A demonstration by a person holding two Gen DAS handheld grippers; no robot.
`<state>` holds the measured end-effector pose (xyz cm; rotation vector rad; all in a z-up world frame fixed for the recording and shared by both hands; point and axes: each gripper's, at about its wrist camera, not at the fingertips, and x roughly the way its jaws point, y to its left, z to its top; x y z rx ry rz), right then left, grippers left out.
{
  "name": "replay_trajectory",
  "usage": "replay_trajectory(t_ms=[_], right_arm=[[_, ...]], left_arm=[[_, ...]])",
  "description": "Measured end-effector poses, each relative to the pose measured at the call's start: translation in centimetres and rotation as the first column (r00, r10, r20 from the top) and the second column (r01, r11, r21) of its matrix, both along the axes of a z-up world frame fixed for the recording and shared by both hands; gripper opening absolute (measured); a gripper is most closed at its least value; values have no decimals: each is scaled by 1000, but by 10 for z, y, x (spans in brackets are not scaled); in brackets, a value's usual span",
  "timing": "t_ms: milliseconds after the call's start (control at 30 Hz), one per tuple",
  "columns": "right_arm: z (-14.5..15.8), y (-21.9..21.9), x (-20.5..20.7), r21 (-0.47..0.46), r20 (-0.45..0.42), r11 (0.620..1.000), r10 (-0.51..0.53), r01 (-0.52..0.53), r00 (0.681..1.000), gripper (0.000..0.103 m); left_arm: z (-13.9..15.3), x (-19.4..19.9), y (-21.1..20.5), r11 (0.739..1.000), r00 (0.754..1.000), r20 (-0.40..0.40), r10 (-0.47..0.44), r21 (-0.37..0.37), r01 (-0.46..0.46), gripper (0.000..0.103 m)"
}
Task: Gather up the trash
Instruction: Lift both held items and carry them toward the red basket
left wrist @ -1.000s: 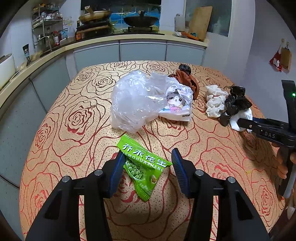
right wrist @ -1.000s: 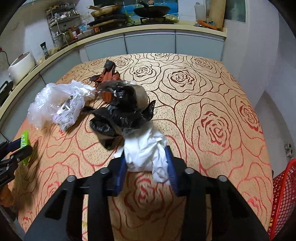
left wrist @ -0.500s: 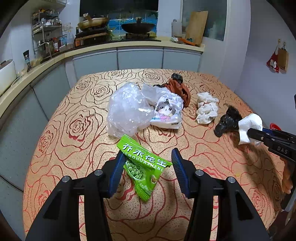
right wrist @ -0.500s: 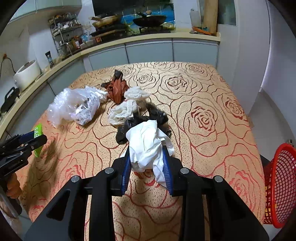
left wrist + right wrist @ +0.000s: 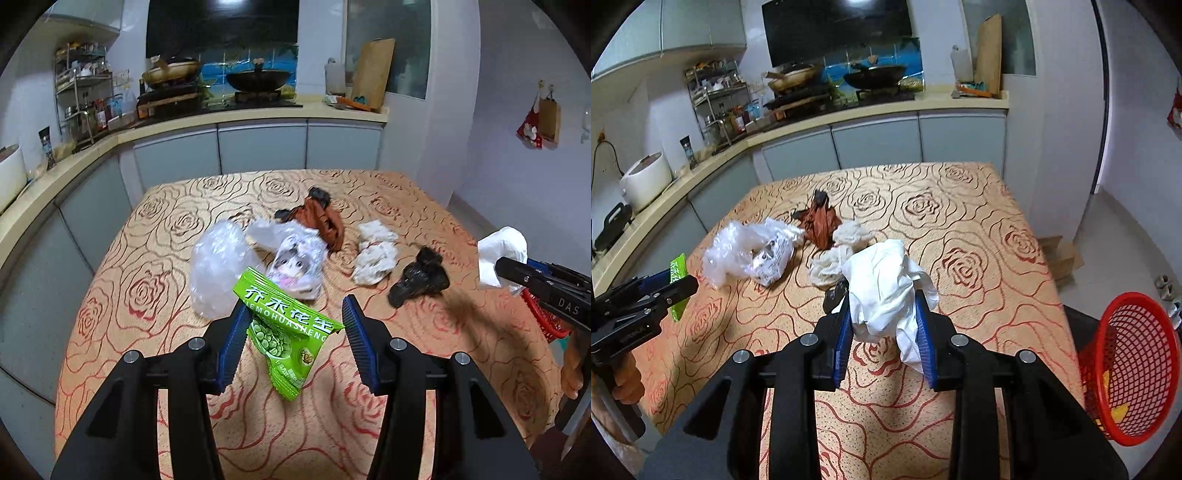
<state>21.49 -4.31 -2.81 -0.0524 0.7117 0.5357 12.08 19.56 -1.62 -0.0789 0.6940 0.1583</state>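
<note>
Left gripper [image 5: 293, 326]: jaws about half open, green snack packet [image 5: 286, 332] spanning the gap, its two edges against the blue pads, hanging tilted above the table [image 5: 147, 258]; packet is lifted clear of the cloth. Right gripper [image 5: 884, 332]: jaws narrow, clamped on a crumpled white tissue wad [image 5: 886, 288] that bulges above the pads and trails a tail below; also held clear of the table. Remaining on the rose-patterned tablecloth, mid-table: clear plastic bag [image 5: 218, 273] at left, cartoon-cat wrapper [image 5: 297, 266] touching its right side, brown crumpled wrapper [image 5: 321, 221] just beyond on the far side, off-white crumpled paper [image 5: 375, 253] to the right, black plastic scrap [image 5: 419, 278] nearer and further right. In the right wrist view the black scrap is mostly hidden behind the tissue. Red mesh basket [image 5: 1130, 365] sits off the table's near right corner, on the floor side, with something yellow inside; cannot identify it.
</note>
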Motion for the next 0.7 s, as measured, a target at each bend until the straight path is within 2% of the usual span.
replay_trajectory(t_ms=[233, 700], right_arm=[[13, -17, 0, 22, 31, 999, -31, 30, 999, 31], [32, -62, 1, 63, 71, 992, -114, 110, 991, 31]], left_arm=[[11, 12, -24, 998, 999, 10, -45, 32, 45, 49], [31, 31, -68, 991, 991, 46, -127, 48, 125, 49]])
